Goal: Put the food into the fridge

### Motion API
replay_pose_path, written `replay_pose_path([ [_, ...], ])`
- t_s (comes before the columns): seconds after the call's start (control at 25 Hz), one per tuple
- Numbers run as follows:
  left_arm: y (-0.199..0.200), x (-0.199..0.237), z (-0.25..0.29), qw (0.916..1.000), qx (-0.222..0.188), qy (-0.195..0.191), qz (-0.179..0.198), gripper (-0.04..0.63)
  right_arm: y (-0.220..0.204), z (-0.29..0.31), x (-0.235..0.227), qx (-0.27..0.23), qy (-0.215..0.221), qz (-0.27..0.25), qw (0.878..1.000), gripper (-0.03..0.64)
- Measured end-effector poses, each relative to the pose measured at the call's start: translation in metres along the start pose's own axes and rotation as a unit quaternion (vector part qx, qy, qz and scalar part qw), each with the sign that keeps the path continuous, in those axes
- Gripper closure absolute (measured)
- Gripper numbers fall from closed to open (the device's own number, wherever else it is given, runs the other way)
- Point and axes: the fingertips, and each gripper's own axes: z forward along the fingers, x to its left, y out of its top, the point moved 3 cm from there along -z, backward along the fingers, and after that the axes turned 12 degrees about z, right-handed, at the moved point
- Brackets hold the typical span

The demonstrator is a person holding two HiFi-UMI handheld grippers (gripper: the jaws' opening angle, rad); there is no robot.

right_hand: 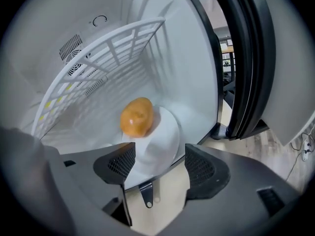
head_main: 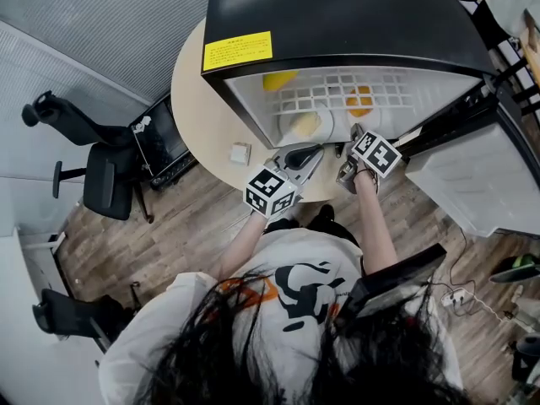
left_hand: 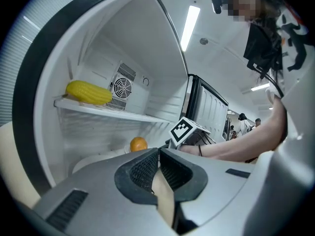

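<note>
Head view: fridge (head_main: 337, 15) stands open on the desk (head_main: 202, 99).
Left gripper view: one yellow corn cob (left_hand: 88, 92) on the shelf (left_hand: 128, 114), one orange piece (left_hand: 139, 144) below. Left gripper (left_hand: 158, 167) is fully closed and empty.
Right gripper view: the orange piece sits on one white plate (right_hand: 165, 141) inside. Right gripper (right_hand: 160, 163) is wide open, holding nothing.

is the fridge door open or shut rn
Open. The door is swung out to the right, and the white inside shows, with yellow corn on the shelf.
</note>
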Motion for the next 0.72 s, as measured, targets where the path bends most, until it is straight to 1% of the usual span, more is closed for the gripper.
replay_pose_path([
  [0.48,0.003,-0.004,-0.003,0.9999,-0.006,-0.012,0.002,0.583,0.001,-0.026,0.018,-0.006,0.061,-0.015,0.998,0.316],
  [0.64,0.006,-0.006,-0.011,0.9998,-0.013,-0.012,0.000,0.583,0.000,-0.043,0.028,-0.019,0.081,-0.028,0.996,0.316],
  [0.72,0.008,-0.006,-0.015,0.9997,-0.018,-0.014,0.001,0.583,0.001,-0.054,0.034,-0.027,0.099,-0.037,0.994,0.316],
])
